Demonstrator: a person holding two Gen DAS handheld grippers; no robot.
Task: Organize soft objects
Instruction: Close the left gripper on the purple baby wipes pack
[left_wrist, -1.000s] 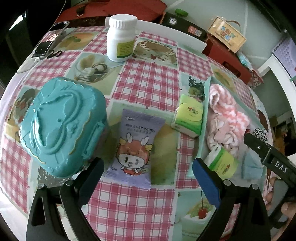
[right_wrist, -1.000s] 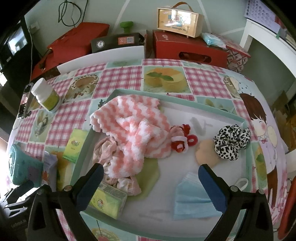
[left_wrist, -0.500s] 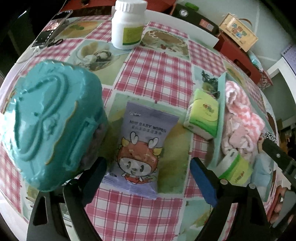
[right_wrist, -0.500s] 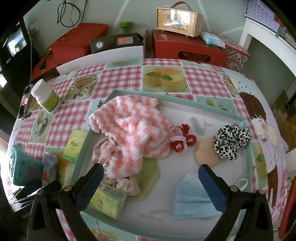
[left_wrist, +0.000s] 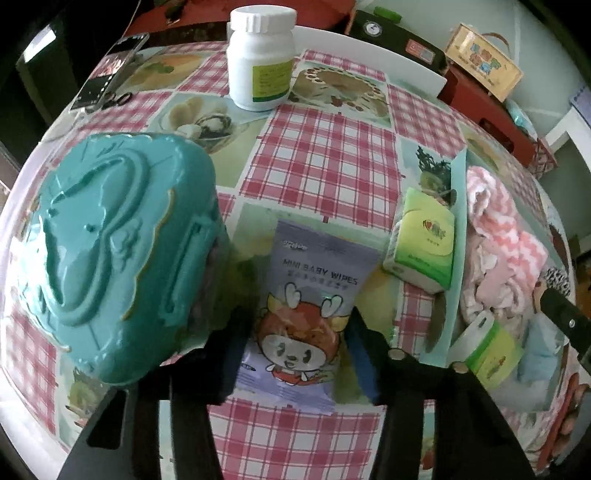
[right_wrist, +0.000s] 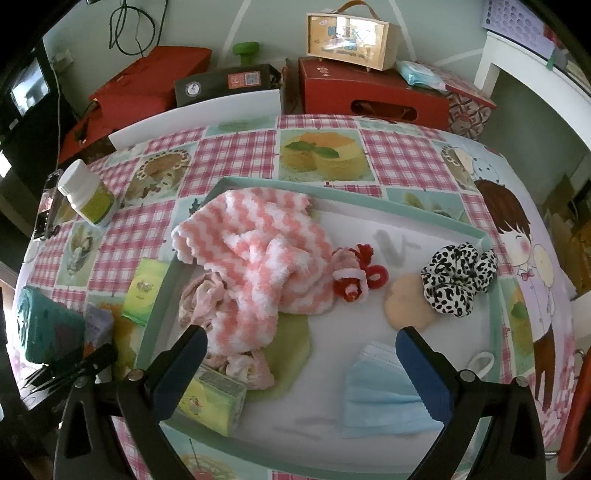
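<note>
The left tool is closing around the lower end of the flat lilac baby-wipes pouch with a cartoon face, which lies on the checked table between the embossed teal plastic case and the shallow pale-green tray. Its long axis runs away from the tool, print upright. Pinch both edges squarely, lift level. The right tool hangs open over the tray.

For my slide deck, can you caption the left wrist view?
Left tool closing around the baby wipes pack beside the teal case.
</note>
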